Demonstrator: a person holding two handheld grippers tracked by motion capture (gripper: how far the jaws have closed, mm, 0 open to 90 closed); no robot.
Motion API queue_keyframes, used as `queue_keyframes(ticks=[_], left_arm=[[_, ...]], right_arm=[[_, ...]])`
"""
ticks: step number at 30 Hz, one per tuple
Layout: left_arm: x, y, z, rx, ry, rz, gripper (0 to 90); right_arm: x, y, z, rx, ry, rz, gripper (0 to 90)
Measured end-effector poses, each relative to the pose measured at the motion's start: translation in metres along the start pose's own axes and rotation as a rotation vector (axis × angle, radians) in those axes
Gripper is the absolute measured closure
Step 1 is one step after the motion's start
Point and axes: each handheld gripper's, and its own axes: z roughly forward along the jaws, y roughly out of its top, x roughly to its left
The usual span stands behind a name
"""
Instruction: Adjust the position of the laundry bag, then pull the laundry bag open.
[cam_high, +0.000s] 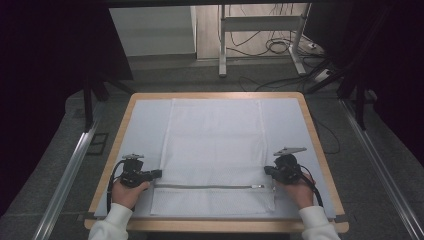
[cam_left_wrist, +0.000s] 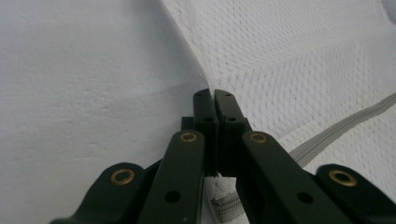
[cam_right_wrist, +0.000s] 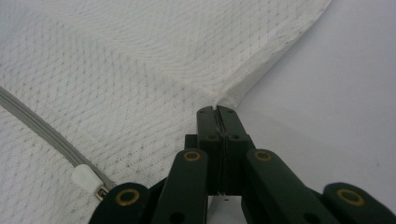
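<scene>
Below, a pale mat covers the wood-rimmed worktop (cam_high: 306, 107); each hand-held gripper, left (cam_high: 156, 174) and right (cam_high: 267, 170), pinches an edge of the white mesh bag (cam_high: 215, 145); cables trail across the grey floor (cam_high: 270, 75).

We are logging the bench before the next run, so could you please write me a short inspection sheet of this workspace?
Surface: wooden-edged table under a pale sheet, lying flat.
Job's things: white mesh bag spread flat in the middle; its grey zipper runs across near the front edge, pull at the right end.
Clutter: nothing seen.
Grippers: left gripper shut, pinching the bag's left edge; right gripper shut, pinching the bag's right edge.
Cables: one trails from each gripper; loose floor cables beyond the table.
Surroundings: metal frame legs, floor rails, dark curtains at both sides.
</scene>
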Motion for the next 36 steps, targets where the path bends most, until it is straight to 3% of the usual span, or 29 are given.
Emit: queue_keyframes(ticks=[14, 15, 18, 20, 22, 26, 36], left_arm=[[-0.001, 0.0, -0.002, -0.016, 0.012, 0.015, 85.8], [-0.002, 0.001, -0.003, -0.029, 0.019, 0.02, 83.5], [-0.004, 0.003, -0.008, -0.036, 0.026, 0.048, 66.9], [-0.005, 0.006, -0.012, -0.055, 0.031, 0.045, 50.5], [-0.008, 0.009, -0.016, -0.079, 0.021, 0.048, 42.4], [-0.021, 0.013, -0.024, -0.12, -0.005, 0.07, 37.6], [-0.056, 0.019, -0.028, -0.133, -0.07, 0.138, 34.4]], right_arm=[[-0.003, -0.002, -0.001, -0.006, 0.009, 0.004, 86.4], [-0.003, -0.002, -0.002, -0.008, 0.008, 0.011, 83.8], [-0.005, -0.003, -0.007, -0.042, -0.012, 0.011, 64.2], [-0.007, -0.003, -0.011, -0.062, -0.024, 0.018, 59.0], [-0.01, -0.004, -0.015, -0.082, -0.023, 0.028, 53.4], [-0.014, -0.004, -0.023, -0.115, -0.01, 0.045, 47.5], [-0.021, -0.007, -0.035, -0.163, -0.01, 0.059, 40.6]])
